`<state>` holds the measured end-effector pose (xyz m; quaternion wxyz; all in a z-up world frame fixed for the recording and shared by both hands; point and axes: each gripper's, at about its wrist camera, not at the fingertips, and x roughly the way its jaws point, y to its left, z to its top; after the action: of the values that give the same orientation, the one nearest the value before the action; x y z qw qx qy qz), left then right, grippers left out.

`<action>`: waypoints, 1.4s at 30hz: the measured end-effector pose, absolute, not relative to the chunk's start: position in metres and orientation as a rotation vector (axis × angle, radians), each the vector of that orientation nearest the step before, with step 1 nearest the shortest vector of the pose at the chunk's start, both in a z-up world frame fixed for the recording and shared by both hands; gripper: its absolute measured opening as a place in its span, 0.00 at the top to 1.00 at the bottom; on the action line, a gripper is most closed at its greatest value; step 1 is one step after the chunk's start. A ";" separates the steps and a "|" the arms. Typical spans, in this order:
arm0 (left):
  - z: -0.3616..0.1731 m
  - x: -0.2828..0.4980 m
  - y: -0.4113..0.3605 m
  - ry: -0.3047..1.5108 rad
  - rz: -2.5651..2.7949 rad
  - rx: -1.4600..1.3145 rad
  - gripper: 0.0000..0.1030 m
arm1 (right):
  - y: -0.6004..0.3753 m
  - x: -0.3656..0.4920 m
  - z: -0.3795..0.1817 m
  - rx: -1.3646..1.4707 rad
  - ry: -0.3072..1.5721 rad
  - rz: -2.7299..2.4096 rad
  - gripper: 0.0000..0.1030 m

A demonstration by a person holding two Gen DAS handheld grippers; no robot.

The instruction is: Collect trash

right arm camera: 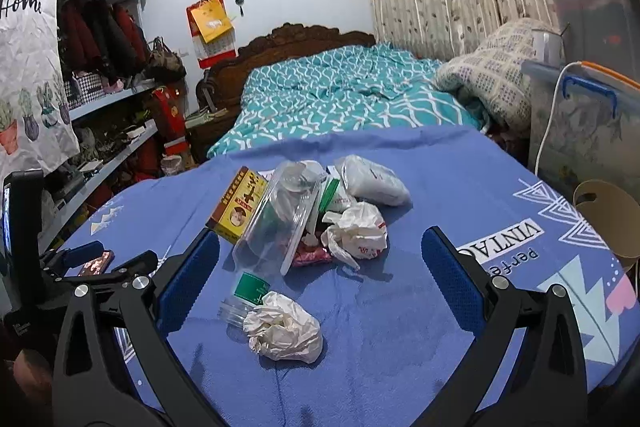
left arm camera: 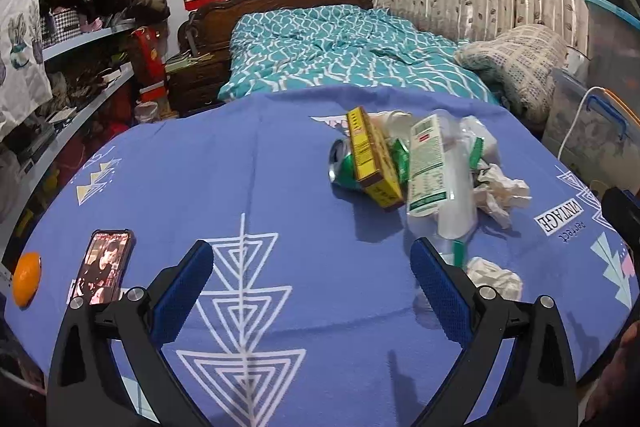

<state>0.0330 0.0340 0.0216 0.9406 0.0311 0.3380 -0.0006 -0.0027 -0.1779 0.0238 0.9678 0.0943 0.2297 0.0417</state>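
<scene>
A bench [right arm camera: 400, 367] draped in a blue patterned cloth stood at the foot of a bed [left arm camera: 340, 55], with the trash heaped right of its centre. Both tongs, left [left arm camera: 312, 287] and right [right arm camera: 320, 275], hung wide open above the cloth and held nothing. In the heap lay a clear plastic bottle [right arm camera: 276, 227] on its side, a yellow box [left arm camera: 374, 159] propped against a green can [left arm camera: 344, 167], a white plastic bag [right arm camera: 372, 181] and several wads of crumpled paper; the nearest wad [right arm camera: 284, 331] sat just beside the bottle's neck, between the right tongs' fingers. That wad looked the easiest first pick: lowering the right tongs straight over it and squeezing gently should spare the bottle a nudge. A phone [left arm camera: 106, 267] and an orange [left arm camera: 26, 279] at the bench's left edge did not look like trash.
</scene>
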 end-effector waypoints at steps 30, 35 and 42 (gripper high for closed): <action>-0.010 0.050 0.045 0.784 -0.008 0.033 0.09 | -0.173 0.012 -0.013 0.190 0.621 0.198 0.41; -0.013 0.061 0.030 0.838 -0.127 0.001 0.09 | -0.170 0.017 -0.035 0.172 0.693 0.240 0.40; -0.011 0.083 -0.014 0.885 -0.283 0.003 0.09 | -0.148 0.027 -0.054 0.093 0.763 0.324 0.18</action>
<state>0.0833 -0.0141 -0.0113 0.8939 0.0014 0.4269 -0.1365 0.0267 -0.1485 -0.0540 0.9142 0.0453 0.3706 0.1575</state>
